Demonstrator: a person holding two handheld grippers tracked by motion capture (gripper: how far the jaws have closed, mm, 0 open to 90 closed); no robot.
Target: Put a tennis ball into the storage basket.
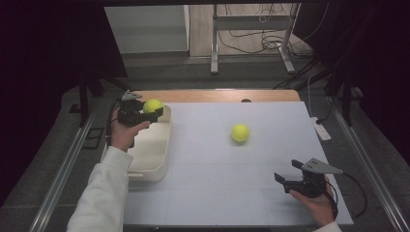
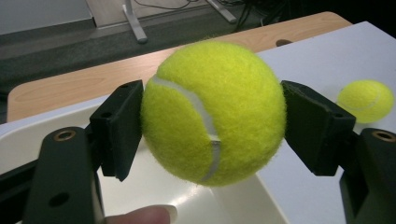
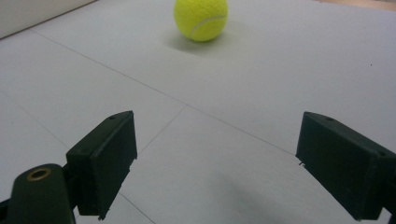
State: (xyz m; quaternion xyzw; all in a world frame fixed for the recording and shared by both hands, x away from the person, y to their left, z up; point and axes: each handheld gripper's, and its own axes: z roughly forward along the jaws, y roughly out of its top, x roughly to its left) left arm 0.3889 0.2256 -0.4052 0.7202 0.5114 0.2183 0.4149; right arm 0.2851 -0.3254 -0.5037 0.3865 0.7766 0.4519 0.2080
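Left gripper point(image 2: 212, 116) fingers point(image 2: 119, 126) clamped on a tennis ball point(image 2: 212, 112); right gripper point(image 3: 215, 163) fingers point(image 3: 105, 161) apart, holding nothing.

The held ball hangs over the far end of the white tub point(image 1: 157, 154), whose floor the forearm partly hides. Right of the tub a pale mat point(image 1: 217, 179) covers the wooden table point(image 1: 217, 95) (dark room beyond). A second ball point(image 1: 240, 132) lies on the mat, well right of the tub; the left gripper view cuts off a fingertip.

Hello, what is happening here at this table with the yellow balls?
A person works with a handheld gripper in each hand. The left gripper is shut on a tennis ball and holds it above the far end of the white bin at the left edge of the table. A second tennis ball lies free on the white table surface. The right gripper rests low near the table's right front corner, its jaws open and empty, pointing roughly toward that free ball.
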